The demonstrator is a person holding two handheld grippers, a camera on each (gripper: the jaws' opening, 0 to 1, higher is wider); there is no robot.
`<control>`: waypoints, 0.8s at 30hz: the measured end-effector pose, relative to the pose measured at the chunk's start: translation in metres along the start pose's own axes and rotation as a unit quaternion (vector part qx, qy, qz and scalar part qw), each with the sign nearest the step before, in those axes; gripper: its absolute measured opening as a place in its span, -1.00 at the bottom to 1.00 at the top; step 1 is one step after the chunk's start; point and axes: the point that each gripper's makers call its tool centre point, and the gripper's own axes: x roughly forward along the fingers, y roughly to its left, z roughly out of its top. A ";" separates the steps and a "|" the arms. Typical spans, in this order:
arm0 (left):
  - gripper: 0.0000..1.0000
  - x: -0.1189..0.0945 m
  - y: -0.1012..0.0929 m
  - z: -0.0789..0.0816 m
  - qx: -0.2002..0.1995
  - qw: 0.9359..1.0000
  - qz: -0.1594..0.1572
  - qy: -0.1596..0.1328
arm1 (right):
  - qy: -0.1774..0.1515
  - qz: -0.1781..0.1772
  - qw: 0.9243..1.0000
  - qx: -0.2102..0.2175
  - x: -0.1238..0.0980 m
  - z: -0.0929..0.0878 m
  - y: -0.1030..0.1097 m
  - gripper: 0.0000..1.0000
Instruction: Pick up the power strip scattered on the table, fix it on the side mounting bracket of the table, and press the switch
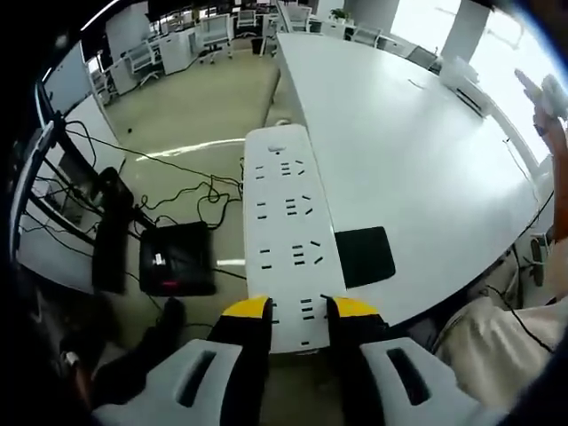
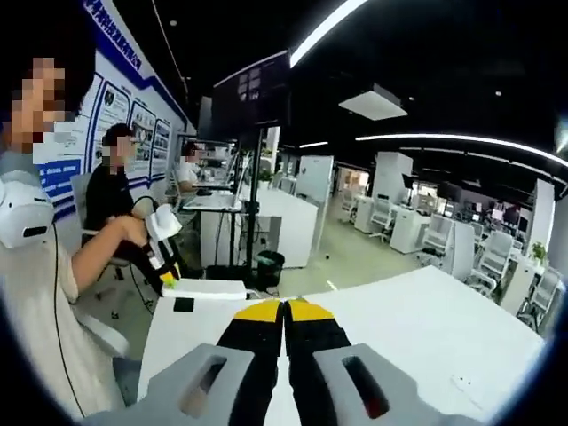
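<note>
In the left gripper view the white power strip (image 1: 284, 222) runs lengthwise along the left edge of the white table (image 1: 417, 160), sockets facing up. My left gripper (image 1: 300, 306) is shut on its near end, one yellow-tipped finger on each long side. In the right gripper view the left gripper (image 2: 161, 244) sits at the far left in a person's hand, with the power strip (image 2: 206, 288) lying at the table (image 2: 426, 319) corner. My right gripper (image 2: 285, 306) hovers above the tabletop, jaws pressed together and holding nothing. The right gripper (image 1: 548, 89) also appears raised at the far right of the left gripper view.
A black pad (image 1: 364, 256) lies on the table just right of the strip. On the floor to the left are a black box (image 1: 176, 257) and tangled cables (image 1: 191, 191). A monitor on a stand (image 2: 253, 93) and seated people (image 2: 111, 195) are beyond the table.
</note>
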 end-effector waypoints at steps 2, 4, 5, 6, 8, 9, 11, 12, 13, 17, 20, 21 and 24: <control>-0.40 0.000 0.000 0.000 0.001 1.000 0.000 -0.001 | 0.006 0.008 1.000 -0.004 0.009 0.003 0.002 -1.00; -0.40 0.000 0.000 0.000 0.001 1.000 0.001 0.000 | 0.011 0.017 1.000 -0.008 0.017 0.004 0.004 -1.00; -0.40 0.000 0.000 0.000 0.001 1.000 0.001 0.000 | 0.016 0.021 1.000 -0.009 0.022 0.004 0.005 -1.00; -0.40 0.000 0.000 0.000 0.002 1.000 0.001 0.002 | 0.020 0.025 0.999 -0.011 0.027 0.004 0.005 -1.00; -0.40 0.000 0.000 0.001 0.003 1.000 0.001 0.004 | 0.028 0.038 0.999 -0.016 0.038 0.007 0.006 -1.00; -0.40 0.000 0.000 0.001 0.003 1.000 0.001 0.005 | 0.033 0.044 0.998 -0.019 0.044 0.008 0.006 -1.00; -0.40 0.001 0.000 0.000 0.001 1.000 0.000 0.007 | 0.048 0.053 0.997 -0.022 0.056 0.009 0.007 -1.00; -0.40 0.001 0.000 0.000 0.001 1.000 0.000 0.007 | 0.051 0.057 0.997 -0.025 0.063 0.010 0.007 -1.00; -0.40 0.001 0.000 0.000 0.002 1.000 0.000 0.008 | 0.055 0.063 0.996 -0.027 0.069 0.011 0.007 -1.00; -0.40 0.001 0.000 0.001 0.003 1.000 0.001 0.010 | 0.071 0.083 0.993 -0.036 0.092 0.012 0.013 -1.00; -0.40 0.001 0.000 0.001 0.003 1.000 0.000 0.011 | 0.074 0.096 0.992 -0.038 0.106 0.013 0.016 -1.00; -0.40 0.001 0.000 0.001 0.003 1.000 0.000 0.011 | 0.076 0.099 0.991 -0.040 0.110 0.013 0.018 -1.00; -0.40 0.001 0.000 0.001 0.006 1.000 0.000 0.011 | 0.081 0.107 0.990 -0.042 0.121 0.014 0.021 -1.00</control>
